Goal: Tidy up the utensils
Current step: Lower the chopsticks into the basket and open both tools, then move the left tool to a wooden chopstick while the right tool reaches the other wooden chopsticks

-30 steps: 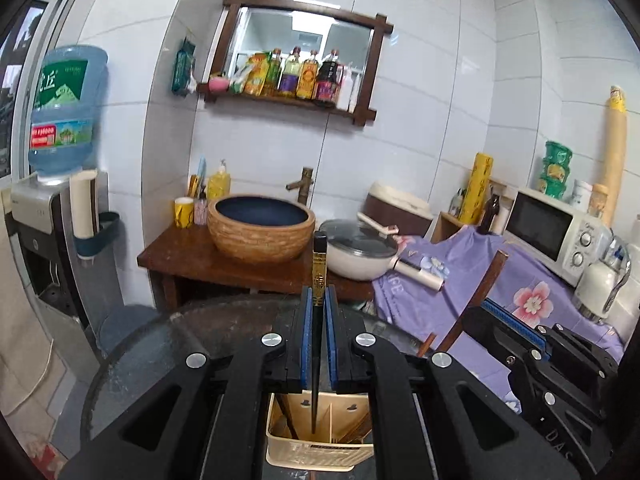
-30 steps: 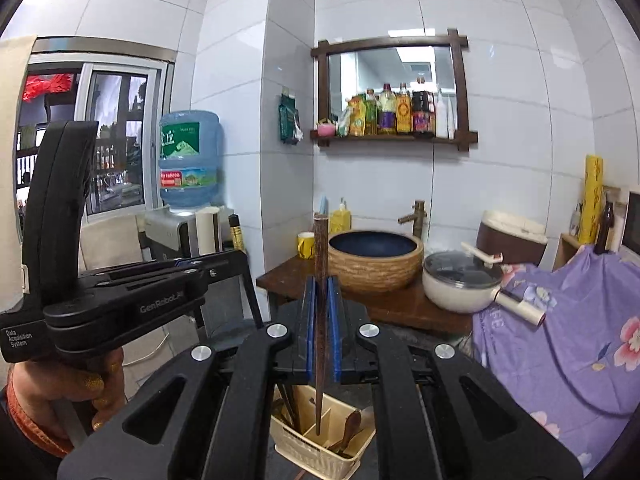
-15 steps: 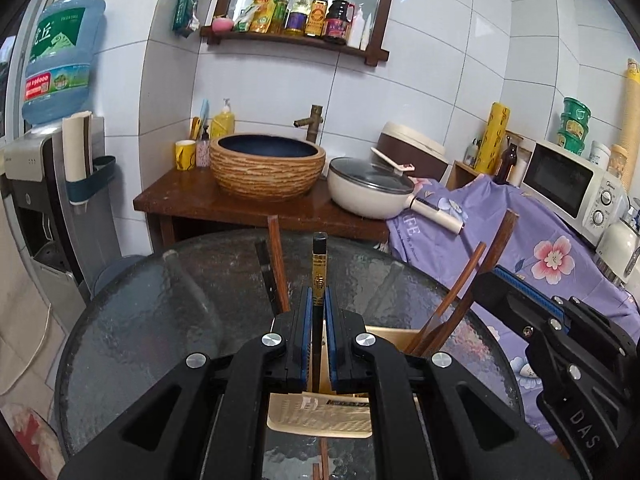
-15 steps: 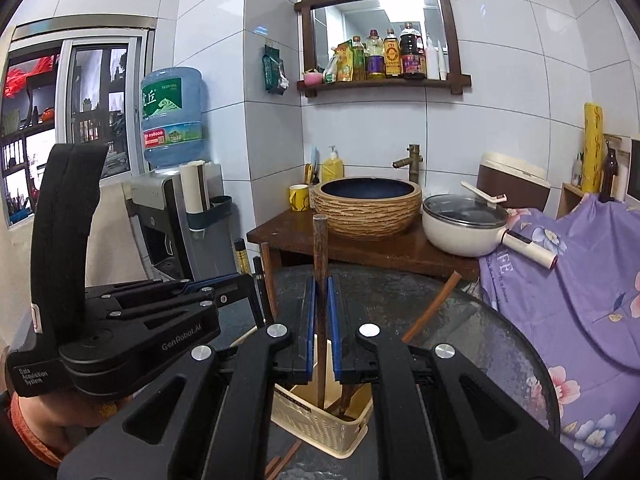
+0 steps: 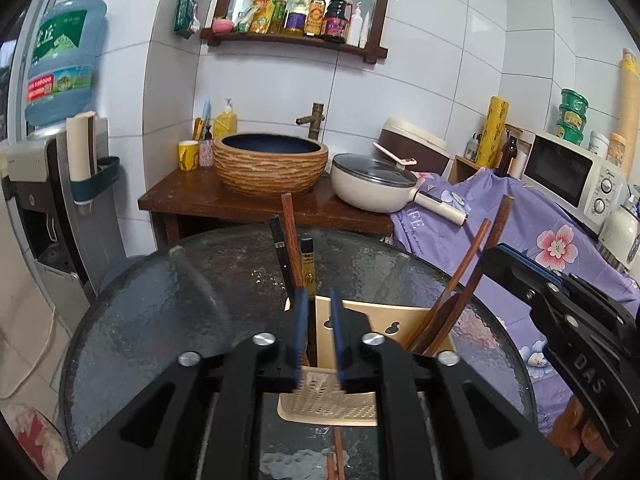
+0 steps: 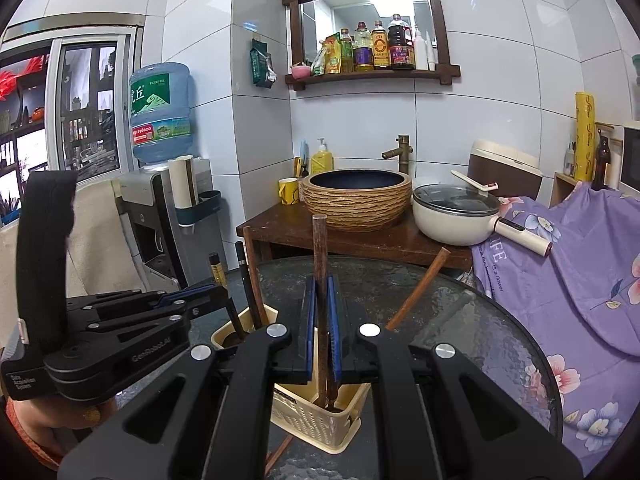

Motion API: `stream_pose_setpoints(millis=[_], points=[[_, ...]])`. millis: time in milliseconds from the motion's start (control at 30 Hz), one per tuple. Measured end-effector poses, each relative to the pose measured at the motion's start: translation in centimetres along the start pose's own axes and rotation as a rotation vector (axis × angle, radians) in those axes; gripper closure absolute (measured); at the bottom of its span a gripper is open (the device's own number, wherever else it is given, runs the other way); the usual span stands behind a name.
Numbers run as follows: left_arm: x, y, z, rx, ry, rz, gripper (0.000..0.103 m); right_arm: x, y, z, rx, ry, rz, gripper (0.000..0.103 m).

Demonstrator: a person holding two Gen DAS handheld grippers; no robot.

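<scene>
A cream plastic utensil basket [image 5: 332,406] [image 6: 316,420] stands on the round glass table [image 5: 200,304]. My left gripper [image 5: 318,340] is open over its left compartment; a black chopstick with gold print [image 5: 307,264] stands free in the basket next to a black one [image 5: 280,252] and a brown one [image 5: 290,232]. My right gripper [image 6: 320,328] is slightly open around a brown wooden chopstick [image 6: 319,248] standing in the basket; the pads do not grip it. Wooden utensils [image 5: 464,276] lean in the right compartment.
More chopsticks [image 5: 336,456] lie on the glass in front of the basket. Behind the table stand a wooden washstand with a woven basin [image 5: 270,166], a white pan [image 5: 374,186], a purple floral cloth [image 5: 520,232], a microwave [image 5: 568,176] and a water dispenser [image 5: 60,160].
Both grippers came down over the basket and opened. The left one let go of the black chopstick; the right one loosened on the brown chopstick, which now stands in the basket.
</scene>
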State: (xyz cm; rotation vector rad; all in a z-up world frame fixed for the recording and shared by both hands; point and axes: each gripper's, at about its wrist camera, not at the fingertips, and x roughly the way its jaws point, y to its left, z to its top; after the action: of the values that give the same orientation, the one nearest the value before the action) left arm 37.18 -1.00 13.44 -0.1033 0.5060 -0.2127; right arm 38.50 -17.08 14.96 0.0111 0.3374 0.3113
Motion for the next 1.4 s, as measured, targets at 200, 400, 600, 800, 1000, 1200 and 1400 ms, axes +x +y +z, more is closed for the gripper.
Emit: stream_pose_setpoints(millis=[200,400,600,800,1000,1200,1400], points=[[-3.9,0.7,-1.7,0.010,-0.081,0.015,0.043,-2.5,-0.4,-0.4,0.042,-0.074,0.004,0.050],[-6.6,3.3,-4.2,-0.048,-0.079,0.070,0.033,-5.9,0.3,-1.9,0.062,-0.117,0.016,0.041],[-8.2,5.0,-7.7,-0.079,-0.043,0.107,0.027,-7.8,2.8,-4.9,0.012,-0.084,0.034,0.032],[-7.4,5.3,-11.5,-0.084,0.058,0.104,0.027,-7.2,4.5,-9.4,-0.021,0.008,0.037,0.030],[-6.5,5.1,-14.1,-0.068,0.130,0.100,0.028,-5.9,4.2,-13.6,0.020,0.122,0.026,0.030],[-5.6,4.3,-16.2,-0.060,0.184,0.084,0.034,-5.7,3.4,-16.5,0.018,0.178,-0.047,0.030],[-3.8,2.7,-18.3,-0.029,0.269,0.051,0.051,-5.1,1.6,-19.2,0.091,0.259,-0.073,0.029]])
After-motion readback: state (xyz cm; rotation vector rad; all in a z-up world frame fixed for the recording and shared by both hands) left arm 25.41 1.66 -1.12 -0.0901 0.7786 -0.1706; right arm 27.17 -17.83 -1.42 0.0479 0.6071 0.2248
